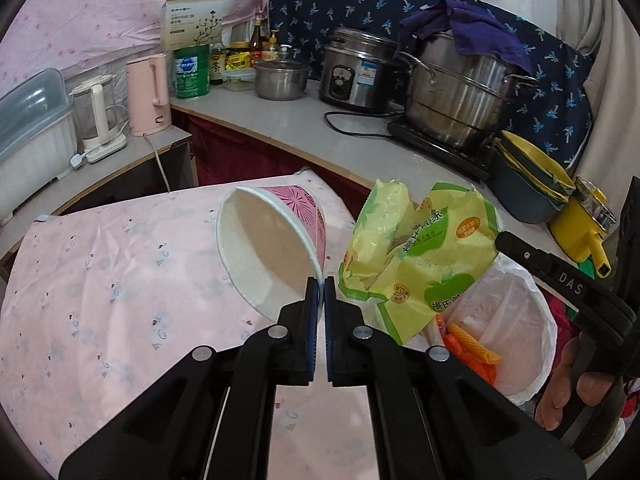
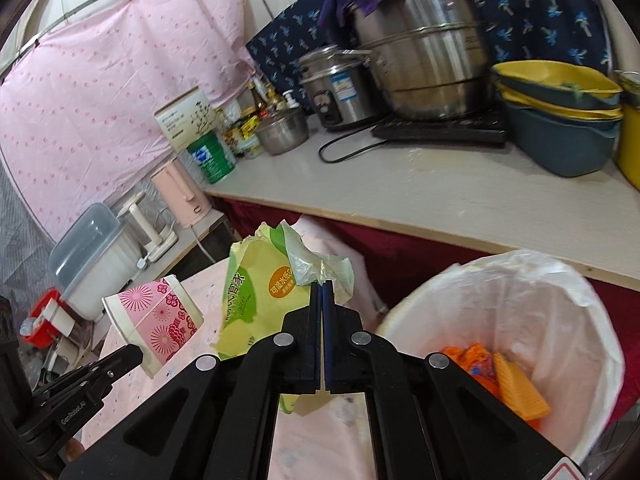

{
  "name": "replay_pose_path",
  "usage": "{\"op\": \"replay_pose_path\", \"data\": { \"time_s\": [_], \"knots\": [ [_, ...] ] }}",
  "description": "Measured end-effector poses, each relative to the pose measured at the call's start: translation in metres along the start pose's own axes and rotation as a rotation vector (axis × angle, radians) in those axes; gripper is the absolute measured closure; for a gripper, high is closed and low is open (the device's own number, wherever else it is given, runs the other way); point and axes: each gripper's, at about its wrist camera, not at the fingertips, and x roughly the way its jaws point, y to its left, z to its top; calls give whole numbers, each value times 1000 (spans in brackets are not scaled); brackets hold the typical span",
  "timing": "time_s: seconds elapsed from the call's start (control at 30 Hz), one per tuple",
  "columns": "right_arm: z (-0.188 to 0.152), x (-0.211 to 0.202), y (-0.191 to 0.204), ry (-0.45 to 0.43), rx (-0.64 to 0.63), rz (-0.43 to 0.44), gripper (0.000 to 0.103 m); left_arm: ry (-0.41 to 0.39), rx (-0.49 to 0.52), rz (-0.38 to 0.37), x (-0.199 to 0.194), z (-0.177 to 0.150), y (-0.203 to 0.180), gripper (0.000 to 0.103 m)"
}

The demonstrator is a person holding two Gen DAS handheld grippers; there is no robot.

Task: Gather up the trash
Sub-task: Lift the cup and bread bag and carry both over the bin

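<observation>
Beyond the jaws a pale countertop (image 1: 360, 136) curves across the room, with dark red cloth (image 2: 400, 248) hanging below its edge. Behind it hangs a navy patterned fabric (image 1: 328, 4); up and to the left of the jaws a pink dotted sheet (image 2: 100, 80) covers the wall. A lower side shelf (image 1: 132, 160) stands at far left. Under the jaws lies a pink tablecloth (image 1: 100, 300). The light is soft and even.

White letters "DAS" run along the black arm of the right gripper (image 1: 500, 242). "GenRobot.AI" is printed on the left gripper (image 2: 134, 354). Chinese print on the yellow-green wrapper (image 1: 432, 256) is unclear.
</observation>
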Motion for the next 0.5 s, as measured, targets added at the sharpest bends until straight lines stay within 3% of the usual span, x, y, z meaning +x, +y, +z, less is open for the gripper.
{"op": "replay_pose_path", "data": {
  "time_s": [0.5],
  "knots": [
    [4, -80, -95, -88, 88, -146, 102, 49, 155, -172, 6, -11, -126, 100]
  ]
}}
